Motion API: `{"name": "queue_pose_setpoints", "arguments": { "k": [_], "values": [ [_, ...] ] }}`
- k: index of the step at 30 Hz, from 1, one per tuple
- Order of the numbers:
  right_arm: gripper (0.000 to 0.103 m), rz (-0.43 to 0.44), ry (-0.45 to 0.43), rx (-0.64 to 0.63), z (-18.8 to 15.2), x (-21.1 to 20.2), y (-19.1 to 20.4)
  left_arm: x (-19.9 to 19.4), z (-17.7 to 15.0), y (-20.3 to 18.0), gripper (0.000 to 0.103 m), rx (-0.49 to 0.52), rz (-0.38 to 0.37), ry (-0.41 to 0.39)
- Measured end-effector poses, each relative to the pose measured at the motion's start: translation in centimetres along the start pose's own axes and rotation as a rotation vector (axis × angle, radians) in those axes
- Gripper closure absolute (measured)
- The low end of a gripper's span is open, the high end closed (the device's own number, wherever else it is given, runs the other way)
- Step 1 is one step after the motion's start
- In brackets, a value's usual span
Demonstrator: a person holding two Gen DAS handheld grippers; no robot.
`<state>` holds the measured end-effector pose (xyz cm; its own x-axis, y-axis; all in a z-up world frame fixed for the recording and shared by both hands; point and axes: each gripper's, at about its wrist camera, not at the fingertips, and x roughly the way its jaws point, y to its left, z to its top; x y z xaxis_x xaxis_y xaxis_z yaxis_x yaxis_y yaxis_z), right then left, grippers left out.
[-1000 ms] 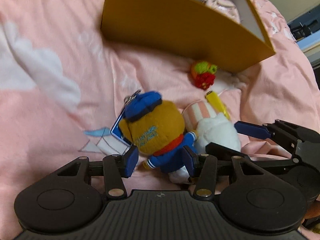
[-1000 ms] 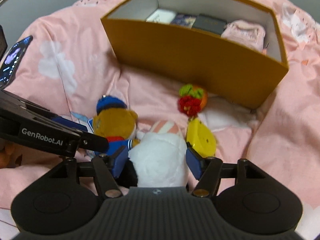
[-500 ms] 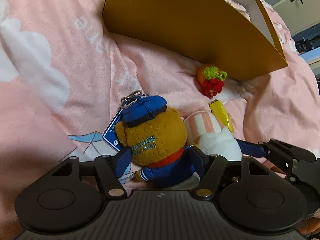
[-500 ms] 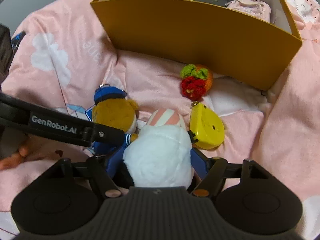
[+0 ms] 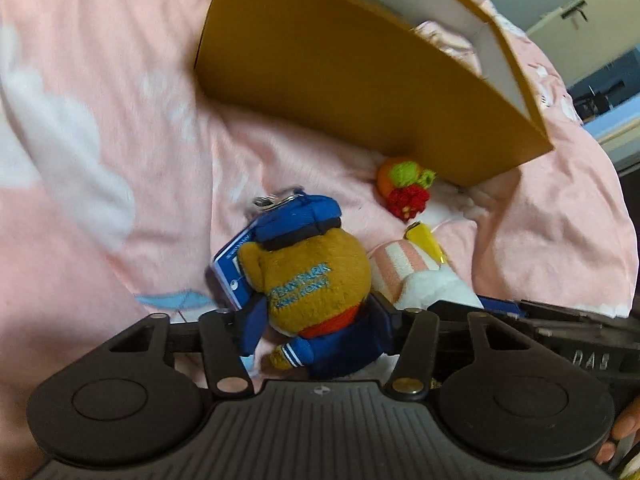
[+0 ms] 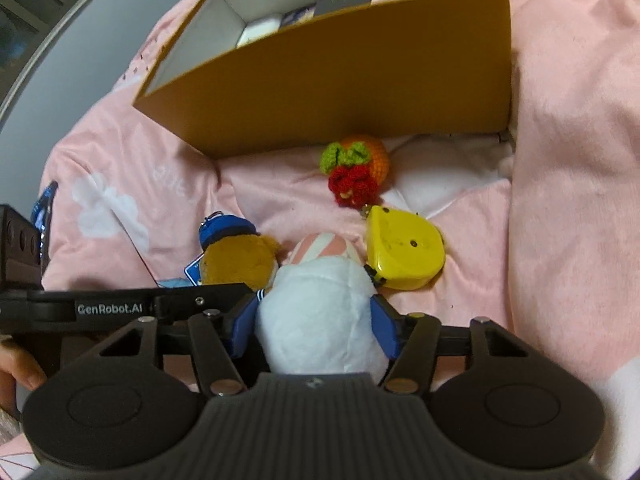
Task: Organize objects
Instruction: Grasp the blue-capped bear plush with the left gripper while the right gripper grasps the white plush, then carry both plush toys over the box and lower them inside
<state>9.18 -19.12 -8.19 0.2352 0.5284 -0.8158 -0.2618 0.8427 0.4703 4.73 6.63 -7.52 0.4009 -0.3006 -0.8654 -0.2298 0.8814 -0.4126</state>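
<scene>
Below the yellow cardboard box (image 5: 360, 92), on the pink duvet (image 5: 120, 120), two plush toys are being gripped side by side. The left gripper (image 5: 316, 320) is clamping its blue pads on the brown bear keychain (image 5: 316, 280), around its sailor-suited body. The right gripper (image 6: 316, 324) is clamping the white plush (image 6: 320, 320) at its sides. Grasping seems to be finishing; next, both toys likely need lifting over the box wall and releasing inside. A crocheted fruit charm (image 6: 356, 168) and yellow case (image 6: 404, 248) are lying nearer the box.
</scene>
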Motion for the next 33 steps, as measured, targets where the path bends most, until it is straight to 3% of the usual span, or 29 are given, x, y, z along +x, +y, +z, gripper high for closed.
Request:
{"name": "queue_pose_setpoints", "arguments": {
  "k": [6,15,24,33],
  "values": [
    [0.046,0.084,-0.077,0.057,1.0,-2.1,-0.7,-2.8,1.1,-1.6,0.046,0.126,0.027,-0.104],
    [0.046,0.15,-0.18,0.036,2.8,-5.8,0.5,-6.4,2.7,-3.2,0.048,0.165,-0.018,-0.214],
    [0.047,0.162,-0.315,-0.023,5.4,-10.3,1.7,-9.6,4.9,-5.8,0.048,0.228,-0.061,-0.329],
    [0.047,0.126,-0.426,-0.079,8.8,-12.2,3.2,-10.8,8.4,-7.6,0.048,0.268,-0.057,-0.418]
  ]
}}
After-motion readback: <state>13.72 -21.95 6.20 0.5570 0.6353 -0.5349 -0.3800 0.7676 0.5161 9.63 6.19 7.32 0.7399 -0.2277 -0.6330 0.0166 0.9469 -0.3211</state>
